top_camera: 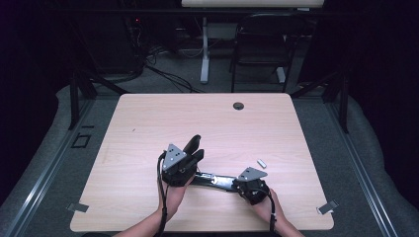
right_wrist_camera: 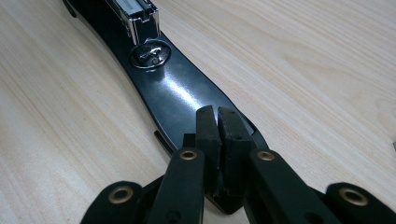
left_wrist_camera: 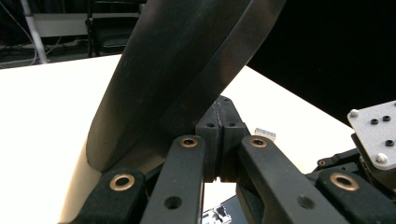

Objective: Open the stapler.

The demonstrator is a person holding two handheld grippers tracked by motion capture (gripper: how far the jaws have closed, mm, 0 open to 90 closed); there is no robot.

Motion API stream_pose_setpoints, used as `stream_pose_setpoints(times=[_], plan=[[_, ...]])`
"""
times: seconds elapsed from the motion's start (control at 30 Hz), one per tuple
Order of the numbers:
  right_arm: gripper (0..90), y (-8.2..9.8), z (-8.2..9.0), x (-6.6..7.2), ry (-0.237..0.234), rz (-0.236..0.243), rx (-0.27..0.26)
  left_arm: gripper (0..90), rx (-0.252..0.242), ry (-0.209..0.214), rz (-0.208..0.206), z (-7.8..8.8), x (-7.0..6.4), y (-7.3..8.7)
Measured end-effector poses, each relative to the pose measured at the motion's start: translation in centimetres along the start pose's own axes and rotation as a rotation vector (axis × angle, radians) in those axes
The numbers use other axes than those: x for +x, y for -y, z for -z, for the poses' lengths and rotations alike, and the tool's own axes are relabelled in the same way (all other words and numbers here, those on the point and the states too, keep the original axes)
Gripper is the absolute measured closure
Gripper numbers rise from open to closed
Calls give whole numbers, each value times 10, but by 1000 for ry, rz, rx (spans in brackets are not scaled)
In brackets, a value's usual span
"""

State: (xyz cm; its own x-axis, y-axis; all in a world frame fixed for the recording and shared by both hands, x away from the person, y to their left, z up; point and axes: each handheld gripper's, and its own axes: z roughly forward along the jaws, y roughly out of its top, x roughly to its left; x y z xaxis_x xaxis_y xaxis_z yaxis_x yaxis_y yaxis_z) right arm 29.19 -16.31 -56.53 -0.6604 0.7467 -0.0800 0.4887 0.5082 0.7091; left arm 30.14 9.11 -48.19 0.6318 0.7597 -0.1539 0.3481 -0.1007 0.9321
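A black stapler lies open near the table's front edge. Its base [top_camera: 212, 179] rests flat on the wood, and its lid [top_camera: 192, 144] stands swung up and away from it. My left gripper [top_camera: 197, 155] is shut on the lid [left_wrist_camera: 177, 79], which rises steeply past the closed jaws of my left gripper [left_wrist_camera: 222, 135]. My right gripper [top_camera: 236, 185] is shut on the tip of the base [right_wrist_camera: 182, 98], with the round anvil [right_wrist_camera: 150, 53] and the metal magazine [right_wrist_camera: 135, 16] just beyond my right gripper [right_wrist_camera: 217, 128]. A small strip of staples [top_camera: 262, 162] lies loose to the right.
A cable grommet [top_camera: 238, 105] sits near the table's far edge. Behind the table stand a black chair [top_camera: 262, 44] and a white desk leg [top_camera: 204, 49]. The staple strip [left_wrist_camera: 265, 134] lies near the right table edge.
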Motion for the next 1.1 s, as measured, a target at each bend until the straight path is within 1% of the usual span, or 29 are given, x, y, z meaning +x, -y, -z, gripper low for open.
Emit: stream_pose_setpoints(times=[0.23,0.27,0.37,0.43,0.5,0.7,0.83,0.9,0.93,1.1], plan=[[879,0,-1,1,1,-5,-12,900,0,1,17,4,8,-3],[879,0,0,1,4,-3,-7,900,7,3,13,5,9,-4],[879,0,0,1,2,-3,-7,900,8,0,12,6,11,-5],[878,0,-1,1,1,-3,-13,900,9,1,6,7,12,-5],[879,0,-1,1,3,0,-9,900,14,0,-9,7,13,-5],[879,0,-1,1,3,3,-7,900,19,-1,-28,8,14,-6],[879,0,0,1,6,5,-3,900,23,-9,-42,10,15,-6],[879,0,0,1,6,5,-3,900,17,-13,-41,10,17,-6],[878,0,-1,1,4,5,-4,900,26,-10,-42,11,17,-7],[878,0,-1,1,5,5,-3,900,24,-16,-45,12,19,-7]])
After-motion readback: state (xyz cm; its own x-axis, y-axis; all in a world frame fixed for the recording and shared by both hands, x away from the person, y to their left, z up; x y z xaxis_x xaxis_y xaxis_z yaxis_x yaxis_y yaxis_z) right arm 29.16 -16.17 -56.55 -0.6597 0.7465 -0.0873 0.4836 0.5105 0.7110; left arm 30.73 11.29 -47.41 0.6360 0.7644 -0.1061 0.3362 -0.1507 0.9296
